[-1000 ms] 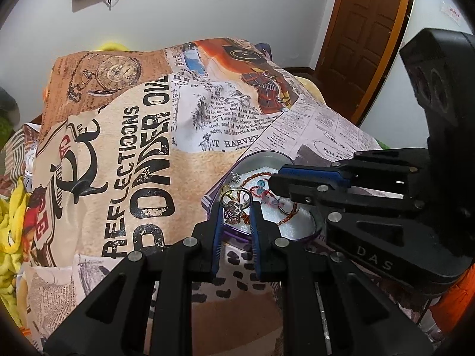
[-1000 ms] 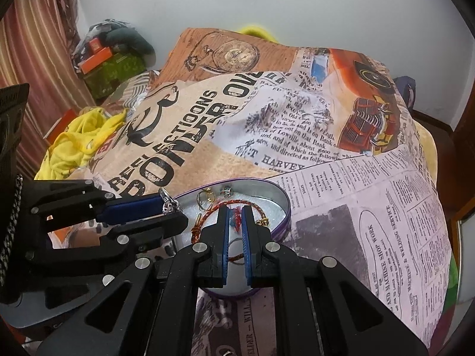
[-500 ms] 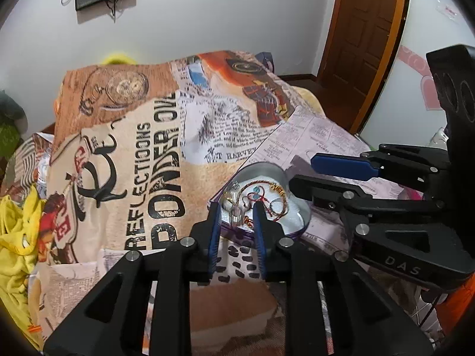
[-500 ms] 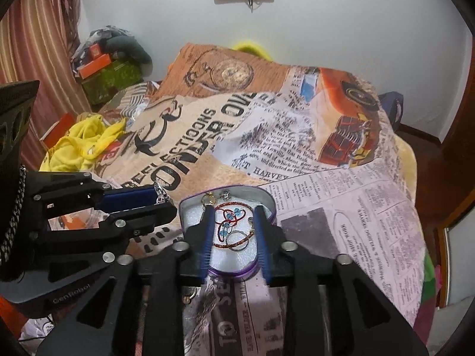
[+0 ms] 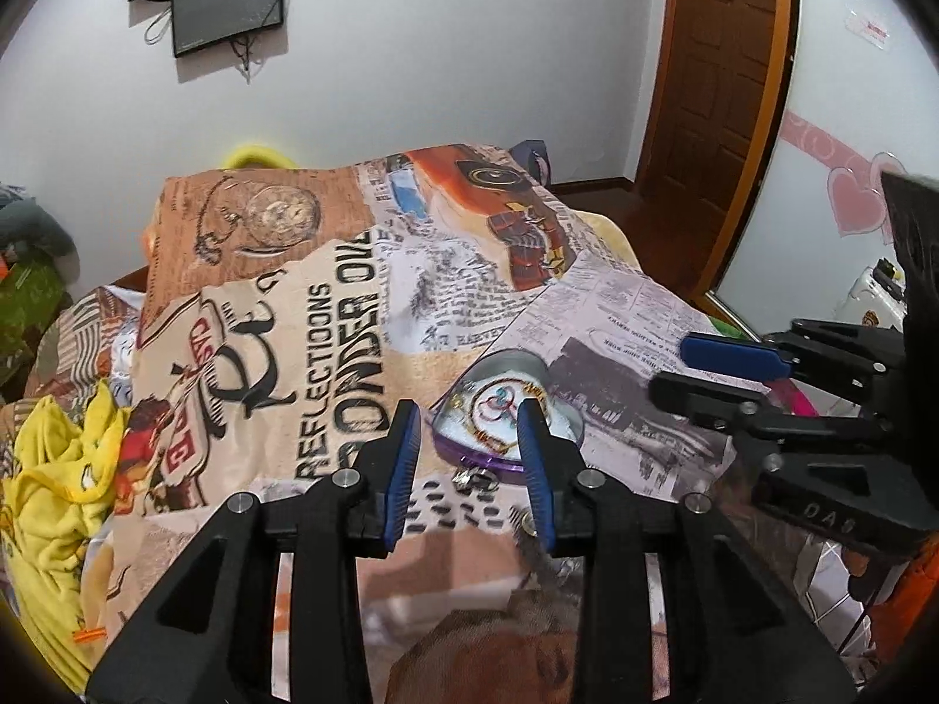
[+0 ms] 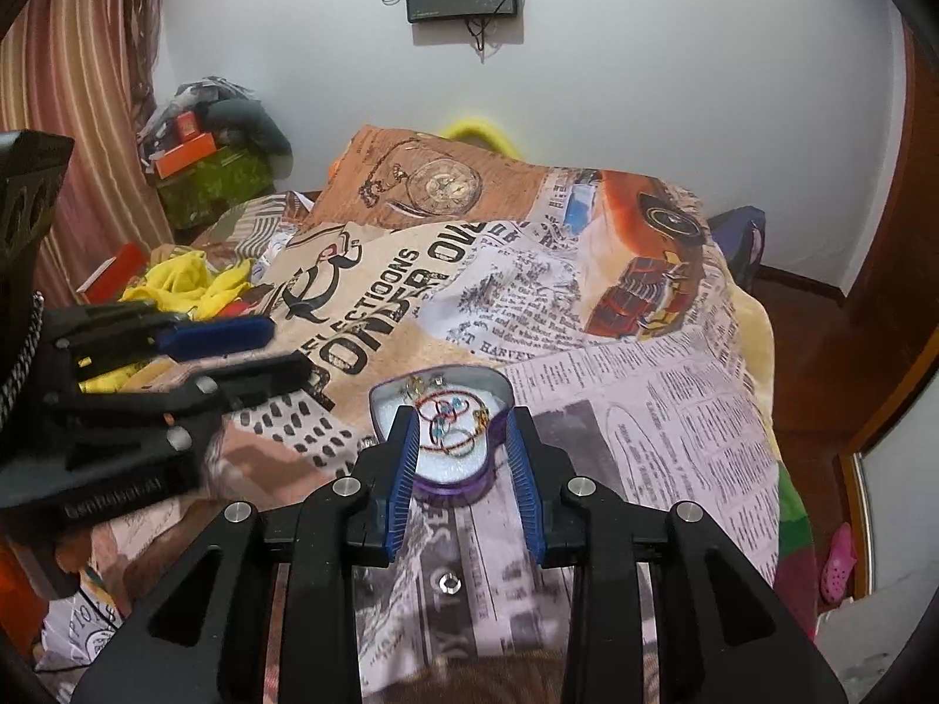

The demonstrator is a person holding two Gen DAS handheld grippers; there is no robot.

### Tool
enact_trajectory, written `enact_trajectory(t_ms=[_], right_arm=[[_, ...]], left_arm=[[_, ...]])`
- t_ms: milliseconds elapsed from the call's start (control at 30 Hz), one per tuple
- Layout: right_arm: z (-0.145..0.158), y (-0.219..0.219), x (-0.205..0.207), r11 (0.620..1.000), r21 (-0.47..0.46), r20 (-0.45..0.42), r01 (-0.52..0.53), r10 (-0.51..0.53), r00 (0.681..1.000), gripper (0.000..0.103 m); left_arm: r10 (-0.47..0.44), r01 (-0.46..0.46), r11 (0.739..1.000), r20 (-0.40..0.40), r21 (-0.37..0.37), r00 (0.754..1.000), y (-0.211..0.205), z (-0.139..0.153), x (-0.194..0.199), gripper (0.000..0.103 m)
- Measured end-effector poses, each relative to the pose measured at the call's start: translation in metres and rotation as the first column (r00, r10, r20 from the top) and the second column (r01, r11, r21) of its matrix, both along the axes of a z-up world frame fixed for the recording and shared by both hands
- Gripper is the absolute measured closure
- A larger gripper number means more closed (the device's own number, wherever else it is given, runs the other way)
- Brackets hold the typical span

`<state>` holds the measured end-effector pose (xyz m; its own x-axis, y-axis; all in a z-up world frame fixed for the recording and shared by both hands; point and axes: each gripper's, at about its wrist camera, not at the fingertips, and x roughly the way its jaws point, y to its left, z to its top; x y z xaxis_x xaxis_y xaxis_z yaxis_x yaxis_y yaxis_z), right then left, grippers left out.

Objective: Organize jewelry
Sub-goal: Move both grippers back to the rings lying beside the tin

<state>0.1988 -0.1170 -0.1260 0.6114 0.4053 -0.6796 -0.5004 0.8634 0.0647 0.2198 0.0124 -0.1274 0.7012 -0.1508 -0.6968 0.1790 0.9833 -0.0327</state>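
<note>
Both grippers have pulled back and up from the purple heart-shaped tin point(image 6: 449, 484), which sits on the printed newspaper-pattern blanket point(image 5: 328, 317) near the bed's front edge. The left gripper point(image 5: 469, 463) and the right gripper point(image 6: 463, 481) now have jaws wide open and empty. The red bangles and rings point(image 6: 449, 419) lie inside the tin. A small silver ring point(image 5: 472, 478) lies on the blanket just beside the tin's near rim, so I judge that piece remains to be collected.

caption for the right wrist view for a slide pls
Open right gripper above a heart-shaped purple tin of bangles on a newspaper-print blanket.
</note>
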Motion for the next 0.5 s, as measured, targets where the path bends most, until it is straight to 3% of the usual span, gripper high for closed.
enact_trajectory(t_ms=[267,500], right_arm=[[-0.026,-0.014,-0.009,1.0,-0.022,-0.069,0.015,-0.016,0.997,0.075],[-0.068,-0.013,-0.016,0.998,-0.055,-0.178,-0.009,-0.001,0.984,0.075]], left_arm=[[0.048,-0.048,0.999,-0.097,-0.002,0.994,0.019,-0.028,-0.009,0.068],[0.0,-0.004,1.0,-0.187,-0.021,0.982,0.003,-0.064,-0.016,0.068]])
